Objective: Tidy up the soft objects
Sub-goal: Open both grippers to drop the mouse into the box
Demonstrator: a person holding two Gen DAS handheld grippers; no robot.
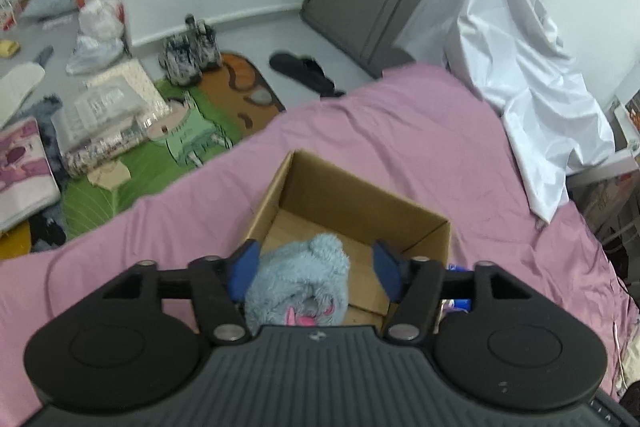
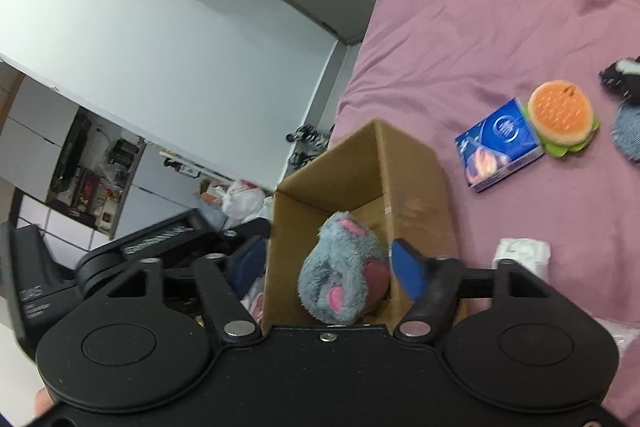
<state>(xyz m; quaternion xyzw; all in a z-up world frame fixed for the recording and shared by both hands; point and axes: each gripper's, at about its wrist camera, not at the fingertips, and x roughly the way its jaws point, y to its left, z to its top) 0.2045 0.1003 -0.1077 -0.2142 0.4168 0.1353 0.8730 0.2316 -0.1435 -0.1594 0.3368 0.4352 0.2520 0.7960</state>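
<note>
An open cardboard box [image 1: 360, 195] stands on the pink bed [image 1: 400, 131]. A grey-blue plush toy with pink ears [image 1: 298, 281] lies at the box's near side, between the wide-apart blue pads of my left gripper [image 1: 316, 267]; the pads do not press it. In the right wrist view the same plush [image 2: 340, 275] rests inside the box [image 2: 404, 167]. My right gripper [image 2: 328, 263] is open, its jaws straddling the box; its right pad [image 2: 408, 269] shows at the box's right wall, the left pad partly hidden behind the box.
On the bed to the right lie a blue tissue packet [image 2: 498, 143], a plush burger [image 2: 562, 115], a white roll [image 2: 520, 253] and a dark item [image 2: 622, 75]. White sheeting [image 1: 520, 59] covers the bed's far corner. The floor at left holds mats, bags, shoes [image 1: 190, 51] and slippers [image 1: 304, 71].
</note>
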